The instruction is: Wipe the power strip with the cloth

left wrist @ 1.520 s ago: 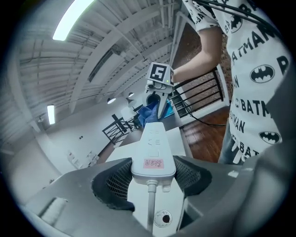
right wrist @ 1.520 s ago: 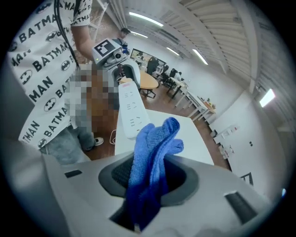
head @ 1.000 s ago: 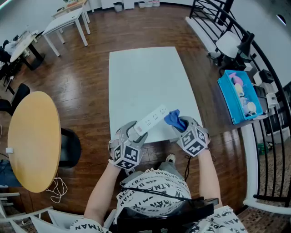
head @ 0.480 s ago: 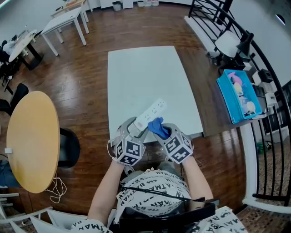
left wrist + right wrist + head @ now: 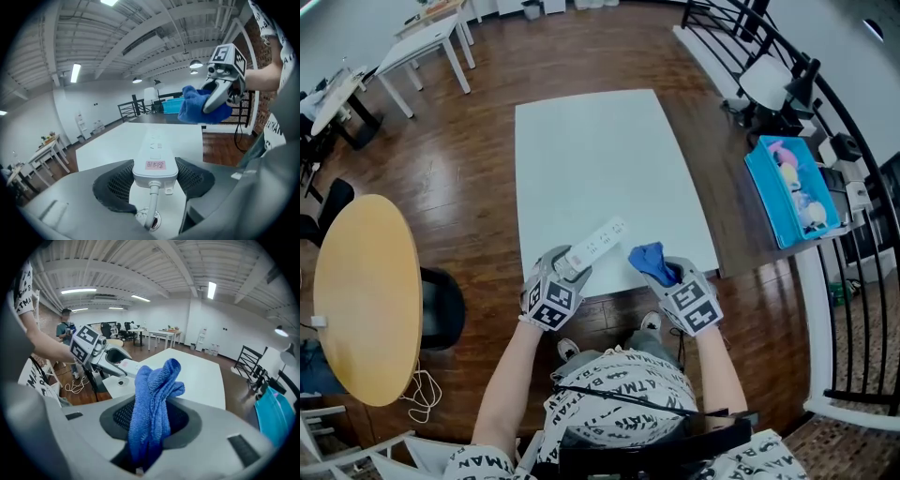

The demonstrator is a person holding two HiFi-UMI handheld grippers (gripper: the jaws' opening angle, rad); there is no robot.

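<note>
In a wood-floored room, at the near edge of a white table [image 5: 600, 159], a white power strip [image 5: 598, 240] is gripped at its cord end by the left gripper [image 5: 567, 272] and angled out over the tabletop. Just to its right, a bunched blue cloth [image 5: 649, 260] is clamped in the right gripper [image 5: 667, 274], clear of the strip.

The tabletop [image 5: 600, 150] gives open surface beyond the power strip [image 5: 594, 244], which slants over the near part, held in the left hand-held gripper [image 5: 566, 274]. The right hand-held gripper [image 5: 667, 275] with its cloth [image 5: 648, 259] is near the strip's far end, with a small gap between them. A round table [image 5: 366, 291] stands well to the left, and a blue bin [image 5: 789, 192] and a railing [image 5: 825, 122] to the right.
</note>
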